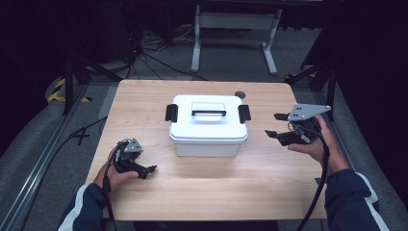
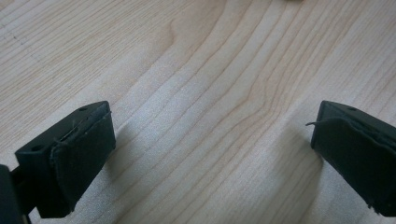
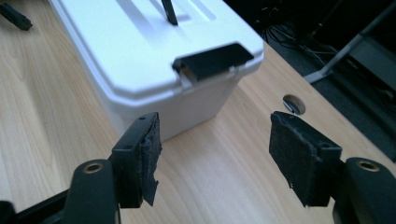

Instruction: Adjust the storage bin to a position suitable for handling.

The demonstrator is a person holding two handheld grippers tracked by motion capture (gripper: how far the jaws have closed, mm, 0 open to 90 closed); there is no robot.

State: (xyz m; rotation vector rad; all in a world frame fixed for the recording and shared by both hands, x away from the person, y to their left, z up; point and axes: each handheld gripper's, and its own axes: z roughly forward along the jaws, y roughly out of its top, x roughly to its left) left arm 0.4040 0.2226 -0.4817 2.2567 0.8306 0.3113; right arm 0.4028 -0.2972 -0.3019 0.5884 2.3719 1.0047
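Risk: our right gripper (image 1: 275,125), jaws apart & empty, could miss the box (image 1: 208,126) latch (image 3: 213,60), shoving it; left gripper (image 1: 150,169) jaws apart on worktop (image 2: 201,84).

Grey carpet floor (image 1: 231,57), dark surroundings, white frame legs (image 1: 235,21), cables (image 1: 144,53), wooden table (image 1: 211,192).

A light wooden table (image 1: 202,192) takes up the middle of the high view, its grain running clean across the top. Near the far edge sits a round cable hole (image 1: 239,94), also seen in the right gripper view. Beyond the table, grey floor (image 1: 231,62) carries a tangle of black cables (image 1: 144,53) and a white metal frame (image 1: 235,29) on two feet. Yellow-black hazard tape (image 1: 60,91) marks the left.
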